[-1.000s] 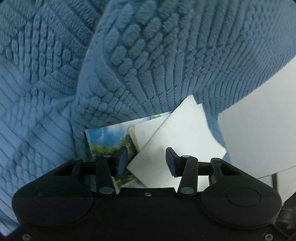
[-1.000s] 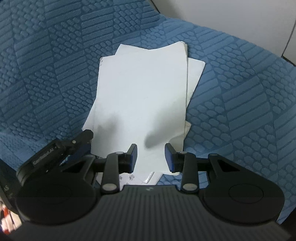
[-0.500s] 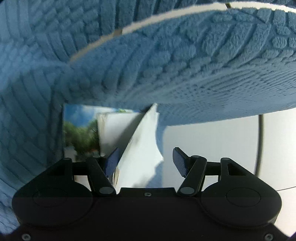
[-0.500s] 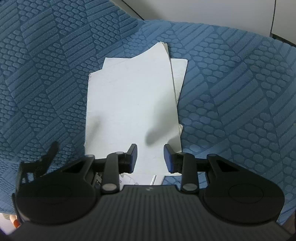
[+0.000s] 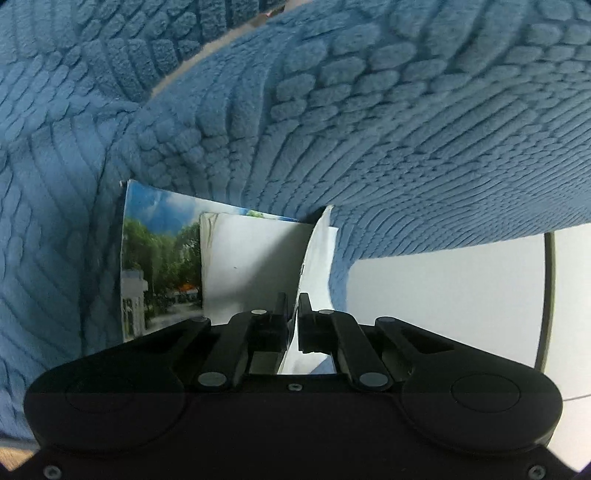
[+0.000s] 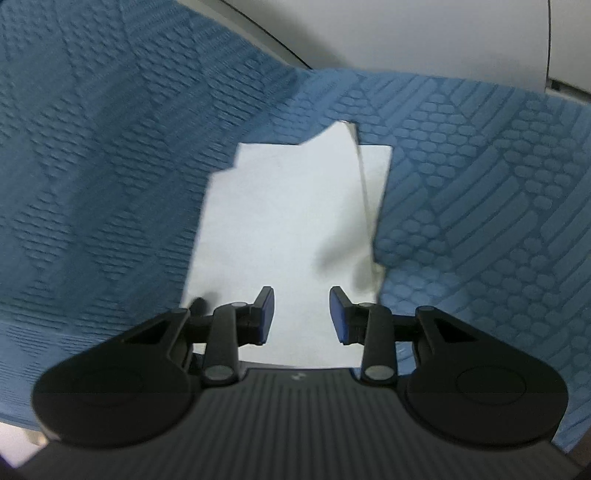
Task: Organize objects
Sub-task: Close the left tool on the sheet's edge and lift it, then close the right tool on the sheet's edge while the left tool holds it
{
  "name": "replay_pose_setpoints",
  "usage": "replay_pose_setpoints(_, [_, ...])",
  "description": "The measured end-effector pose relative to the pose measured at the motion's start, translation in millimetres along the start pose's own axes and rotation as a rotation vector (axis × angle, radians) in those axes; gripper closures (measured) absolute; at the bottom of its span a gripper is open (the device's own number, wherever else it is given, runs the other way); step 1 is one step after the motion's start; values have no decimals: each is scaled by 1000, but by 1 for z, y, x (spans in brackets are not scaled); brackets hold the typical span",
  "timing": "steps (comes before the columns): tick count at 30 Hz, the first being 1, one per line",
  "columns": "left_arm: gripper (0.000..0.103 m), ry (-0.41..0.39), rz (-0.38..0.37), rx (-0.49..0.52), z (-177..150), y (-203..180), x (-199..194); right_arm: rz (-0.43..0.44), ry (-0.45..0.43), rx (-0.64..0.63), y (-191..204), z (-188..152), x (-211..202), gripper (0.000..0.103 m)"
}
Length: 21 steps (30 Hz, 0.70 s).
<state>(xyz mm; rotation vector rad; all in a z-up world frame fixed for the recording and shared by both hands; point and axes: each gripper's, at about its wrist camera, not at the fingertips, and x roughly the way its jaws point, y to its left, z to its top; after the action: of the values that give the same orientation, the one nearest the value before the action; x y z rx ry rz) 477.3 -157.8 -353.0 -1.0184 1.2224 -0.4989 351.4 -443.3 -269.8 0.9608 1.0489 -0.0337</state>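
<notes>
In the left wrist view my left gripper (image 5: 293, 301) is closing and pinches the near edge of a white sheet (image 5: 318, 251), which stands curled on edge between the pads. Beside it lie a white card (image 5: 251, 258) and a photo print of trees and sky (image 5: 159, 251), both tucked against the blue textured cloth (image 5: 369, 129). In the right wrist view my right gripper (image 6: 301, 295) hovers over the loose stack of white sheets (image 6: 288, 206) on the same cloth (image 6: 480, 206). Its jaws are opening slightly, with nothing gripped between them.
The blue cloth bulges up around the papers and fills most of both views. A pale wall or panel (image 5: 443, 295) shows at the right in the left wrist view and along the top (image 6: 406, 29) in the right wrist view.
My left gripper rolled and went from open to shut on the white sheet, which now stands on edge. The right gripper drifted a little over the stack, still open.
</notes>
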Motion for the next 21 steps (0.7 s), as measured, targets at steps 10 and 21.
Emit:
replay_pose_setpoints(10, [101, -80, -49, -26, -31, -23, -8, 205, 87, 205, -15, -47, -10, 22])
replay_pose_setpoints(21, [102, -104, -7, -33, -52, -23, -32, 170, -128, 279, -25, -46, -20, 28])
